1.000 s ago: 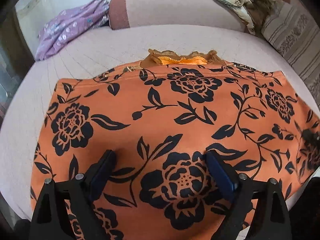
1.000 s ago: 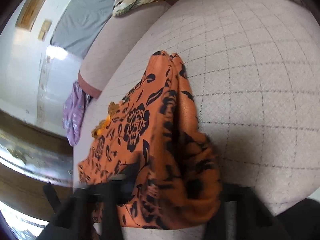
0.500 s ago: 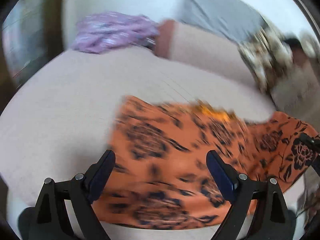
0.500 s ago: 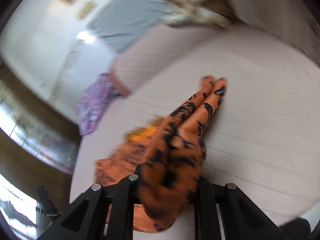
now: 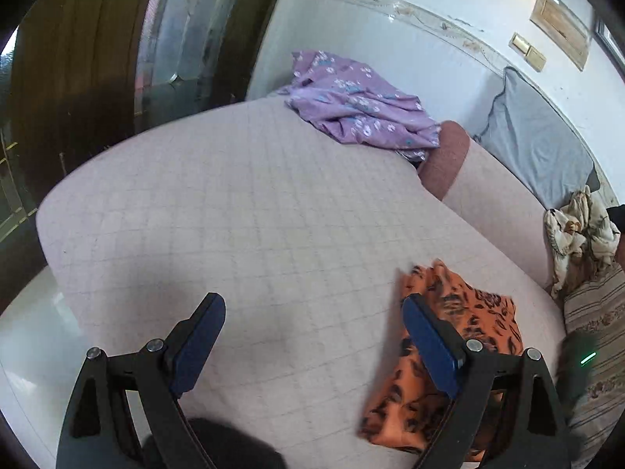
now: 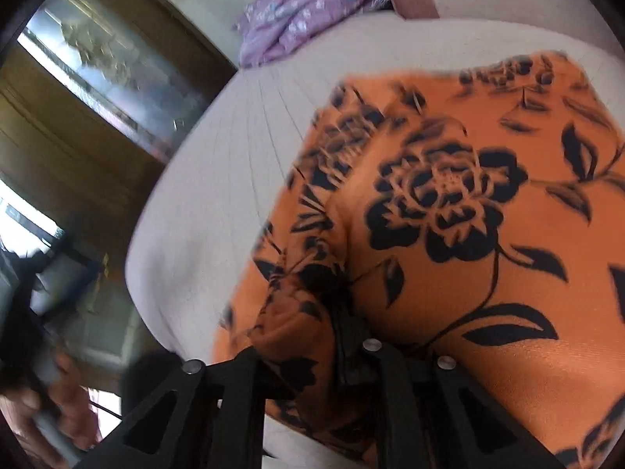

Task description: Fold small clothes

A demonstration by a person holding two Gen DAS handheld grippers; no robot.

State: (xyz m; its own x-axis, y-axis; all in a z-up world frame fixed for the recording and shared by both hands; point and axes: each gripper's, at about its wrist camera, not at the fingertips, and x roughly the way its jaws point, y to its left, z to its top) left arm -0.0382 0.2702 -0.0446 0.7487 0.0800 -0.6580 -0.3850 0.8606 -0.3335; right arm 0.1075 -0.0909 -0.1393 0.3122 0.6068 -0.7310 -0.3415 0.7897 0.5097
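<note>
Orange garment (image 6: 449, 195), black flower print

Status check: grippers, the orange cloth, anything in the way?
Right gripper shut on orange cloth. Left gripper open, empty. Purple cloth far off, nothing blocking.

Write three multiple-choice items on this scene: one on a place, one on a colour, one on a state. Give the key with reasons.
1. Where does the purple cloth lie?
A. at the bed's far edge
B. between the left fingers
C. on the floor

2. What colour is the cloth in the right gripper?
A. grey
B. orange with black flowers
C. plain white

3. How is the left gripper?
A. shut on the orange cloth
B. shut on nothing
C. open

Key: 1 A, it sits far off by the wall; 2 B, the flowered fabric bunches between the closed fingers; 3 C, bare bed shows between its wide-set fingers.
</note>
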